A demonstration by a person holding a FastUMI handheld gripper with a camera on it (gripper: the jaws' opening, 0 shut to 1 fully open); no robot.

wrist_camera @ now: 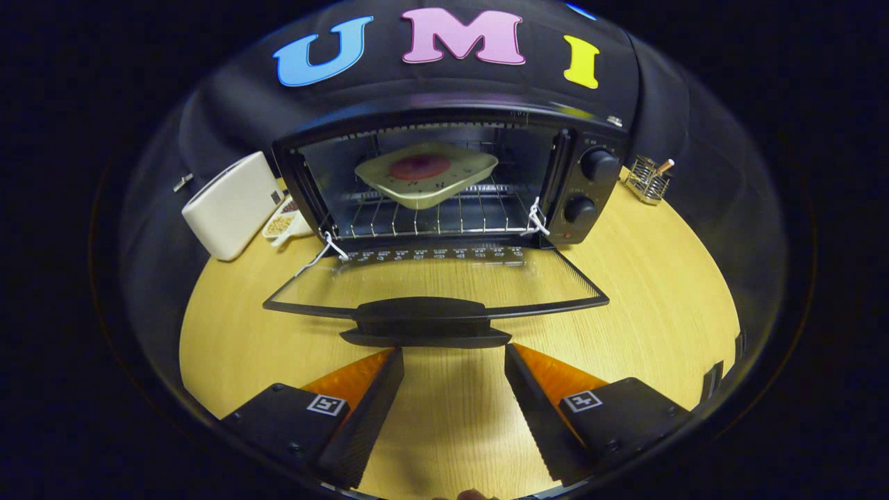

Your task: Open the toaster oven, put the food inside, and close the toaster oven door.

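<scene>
Two of three steps are judged done, with the toaster oven (444,173) opened and the food (424,170) set on its rack, while its door (434,292) remains to be closed by the released, empty fingers (453,361) just before its handle (424,321)

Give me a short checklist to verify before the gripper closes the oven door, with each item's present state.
1. Plate with food on the rack inside the oven: ok.
2. Door fully down, nothing lying on it: ok.
3. Gripper open, holding nothing: ok.
4. Handle just ahead of the fingers, roughly centred: ok.
5. Plate clear of the door's swing: cannot tell.
</scene>
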